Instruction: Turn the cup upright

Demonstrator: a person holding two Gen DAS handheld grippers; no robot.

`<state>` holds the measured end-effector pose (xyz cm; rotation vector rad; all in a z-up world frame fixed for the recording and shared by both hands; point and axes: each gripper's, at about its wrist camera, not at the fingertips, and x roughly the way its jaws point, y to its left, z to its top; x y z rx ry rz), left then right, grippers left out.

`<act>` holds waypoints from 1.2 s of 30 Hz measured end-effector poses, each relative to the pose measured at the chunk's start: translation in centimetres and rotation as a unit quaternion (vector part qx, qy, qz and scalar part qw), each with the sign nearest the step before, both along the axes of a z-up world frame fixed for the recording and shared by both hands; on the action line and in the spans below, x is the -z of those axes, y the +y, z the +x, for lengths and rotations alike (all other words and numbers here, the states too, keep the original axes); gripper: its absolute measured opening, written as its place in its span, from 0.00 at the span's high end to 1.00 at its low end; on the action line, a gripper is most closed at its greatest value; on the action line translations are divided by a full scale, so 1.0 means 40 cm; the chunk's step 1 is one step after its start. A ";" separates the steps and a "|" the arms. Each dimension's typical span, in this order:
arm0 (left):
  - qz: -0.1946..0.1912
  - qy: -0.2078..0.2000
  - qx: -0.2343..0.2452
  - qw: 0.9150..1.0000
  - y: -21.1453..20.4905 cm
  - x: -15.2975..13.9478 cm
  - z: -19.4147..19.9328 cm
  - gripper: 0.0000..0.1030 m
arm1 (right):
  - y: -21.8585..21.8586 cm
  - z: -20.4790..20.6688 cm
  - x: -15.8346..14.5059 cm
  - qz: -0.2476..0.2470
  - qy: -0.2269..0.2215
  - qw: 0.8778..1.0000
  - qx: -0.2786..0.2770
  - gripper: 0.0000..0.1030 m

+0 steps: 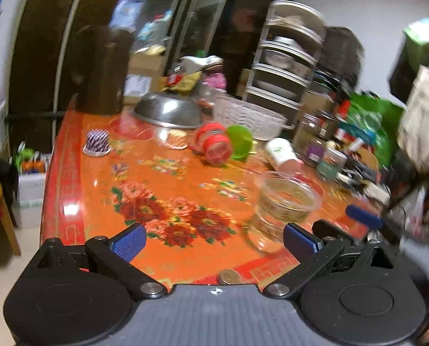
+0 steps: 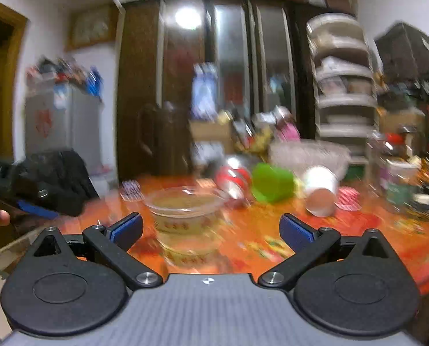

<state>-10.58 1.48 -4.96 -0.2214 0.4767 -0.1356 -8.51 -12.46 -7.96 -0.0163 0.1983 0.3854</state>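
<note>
A white paper cup (image 1: pixel 280 153) lies on its side on the orange flowered table (image 1: pixel 168 184), at the right; it also shows in the right wrist view (image 2: pixel 321 189), base toward me. A green cup (image 1: pixel 239 142) and a red cup (image 1: pixel 215 141) lie on their sides beside it, also seen in the right wrist view as green cup (image 2: pixel 272 183) and red cup (image 2: pixel 233 180). My left gripper (image 1: pixel 214 240) is open and empty over the table's near edge. My right gripper (image 2: pixel 211 229) is open and empty, short of the cups. Both views are blurred.
A clear glass bowl (image 1: pixel 286 201) stands upright close to my left gripper's right finger and in front of my right gripper (image 2: pixel 185 210). A purple-striped paper liner (image 1: pixel 97 142), an overturned steel bowl (image 1: pixel 166 109), a white basket (image 1: pixel 247 116) and jars (image 1: pixel 315 144) crowd the far side.
</note>
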 end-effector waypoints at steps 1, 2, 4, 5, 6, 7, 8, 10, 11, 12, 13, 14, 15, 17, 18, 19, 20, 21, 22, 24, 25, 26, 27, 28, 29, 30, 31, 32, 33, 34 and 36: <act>0.015 -0.006 0.006 1.000 -0.014 -0.018 -0.017 0.01 | -0.011 -0.003 -0.026 -0.010 0.027 1.000 0.011 0.01; 0.026 -0.008 0.009 1.000 -0.024 -0.032 -0.029 0.01 | -0.023 -0.006 -0.052 -0.014 0.056 0.998 0.017 0.01; 0.050 -0.004 0.020 0.999 -0.046 -0.069 -0.053 0.01 | -0.049 -0.018 -0.094 -0.007 0.103 0.994 0.022 0.01; 0.056 -0.004 0.023 0.998 -0.054 -0.089 -0.064 0.01 | -0.064 -0.026 -0.116 0.001 0.124 0.992 0.023 0.01; 0.058 0.001 0.022 0.998 -0.057 -0.102 -0.070 0.01 | -0.077 -0.037 -0.137 0.004 0.138 0.990 0.021 0.01; 0.056 0.007 0.021 0.998 -0.058 -0.119 -0.075 0.01 | -0.090 -0.049 -0.162 0.008 0.149 0.989 0.018 0.01; 0.049 0.005 0.025 0.998 -0.055 -0.133 -0.079 0.01 | -0.099 -0.058 -0.181 0.010 0.157 0.987 0.017 0.01; 0.034 -0.002 0.034 0.999 -0.048 -0.158 -0.094 0.01 | -0.122 -0.090 -0.223 0.023 0.156 0.987 0.011 0.01; 0.031 -0.002 0.035 0.999 -0.046 -0.165 -0.101 0.01 | -0.134 -0.116 -0.243 0.033 0.139 0.990 0.013 0.01; 0.032 -0.003 0.035 0.999 -0.047 -0.175 -0.108 0.01 | -0.137 -0.132 -0.252 0.035 0.127 0.991 0.015 0.01; 0.037 -0.007 0.035 0.999 -0.052 -0.180 -0.114 0.01 | -0.138 -0.150 -0.262 0.031 0.116 0.993 0.023 0.01; 0.041 -0.012 0.036 0.998 -0.056 -0.187 -0.121 0.01 | -0.133 -0.161 -0.266 0.025 0.108 0.993 0.027 0.01; 0.044 -0.015 0.035 0.998 -0.060 -0.193 -0.125 0.01 | -0.131 -0.161 -0.268 0.022 0.105 0.994 0.027 0.01; 0.042 -0.019 0.038 0.998 -0.068 -0.202 -0.125 0.01 | -0.118 -0.150 -0.263 0.018 0.115 0.993 0.014 0.01; 0.039 -0.019 0.042 0.998 -0.072 -0.204 -0.121 0.01 | -0.107 -0.141 -0.256 0.013 0.123 0.992 0.005 0.01; 0.038 -0.017 0.046 0.998 -0.075 -0.203 -0.115 0.01 | -0.096 -0.131 -0.251 0.008 0.126 0.992 -0.002 0.01; 0.038 -0.014 0.049 0.998 -0.077 -0.200 -0.109 0.01 | -0.085 -0.121 -0.243 0.003 0.127 0.992 -0.005 0.01; 0.038 -0.012 0.052 0.998 -0.081 -0.197 -0.102 0.01 | -0.080 -0.116 -0.239 0.003 0.128 0.992 -0.005 0.01; 0.037 -0.008 0.053 0.998 -0.081 -0.191 -0.095 0.01 | -0.077 -0.108 -0.234 0.005 0.130 0.991 -0.007 0.01; 0.034 0.002 0.051 0.998 -0.079 -0.178 -0.078 0.01 | -0.078 -0.098 -0.227 0.012 0.135 0.991 -0.012 0.01; 0.035 0.006 0.050 0.998 -0.078 -0.171 -0.071 0.01 | -0.084 -0.100 -0.225 0.018 0.137 0.990 -0.014 0.01; 0.037 0.009 0.050 0.998 -0.078 -0.166 -0.066 0.01 | -0.087 -0.095 -0.221 0.024 0.139 0.990 -0.015 0.01; 0.039 0.011 0.049 0.998 -0.078 -0.164 -0.063 0.01 | -0.091 -0.091 -0.217 0.029 0.141 0.990 -0.014 0.01; 0.040 0.012 0.048 0.998 -0.077 -0.162 -0.062 0.01 | -0.092 -0.090 -0.214 0.031 0.143 0.989 -0.012 0.01; 0.041 0.012 0.049 0.998 -0.078 -0.160 -0.061 0.01 | -0.092 -0.084 -0.210 0.031 0.145 0.989 -0.012 0.01; 0.041 0.012 0.049 0.998 -0.078 -0.159 -0.061 0.01 | -0.092 -0.092 -0.210 0.030 0.146 0.989 -0.013 0.01; 0.041 0.013 0.049 0.998 -0.079 -0.158 -0.058 0.01 | -0.091 -0.093 -0.208 0.028 0.148 0.988 -0.014 0.01; 0.040 0.013 0.049 0.998 -0.080 -0.156 -0.056 0.01 | -0.089 -0.092 -0.206 0.026 0.151 0.988 -0.015 0.01; 0.039 0.014 0.050 0.998 -0.081 -0.155 -0.055 0.01 | -0.089 -0.092 -0.205 0.025 0.151 0.988 -0.017 0.01; 0.039 0.014 0.051 0.998 -0.082 -0.154 -0.055 0.01 | -0.088 -0.092 -0.204 0.024 0.151 0.988 -0.017 0.01; 0.041 0.015 0.052 0.998 -0.086 -0.153 -0.055 0.01 | -0.090 -0.091 -0.203 0.025 0.151 0.988 -0.017 0.01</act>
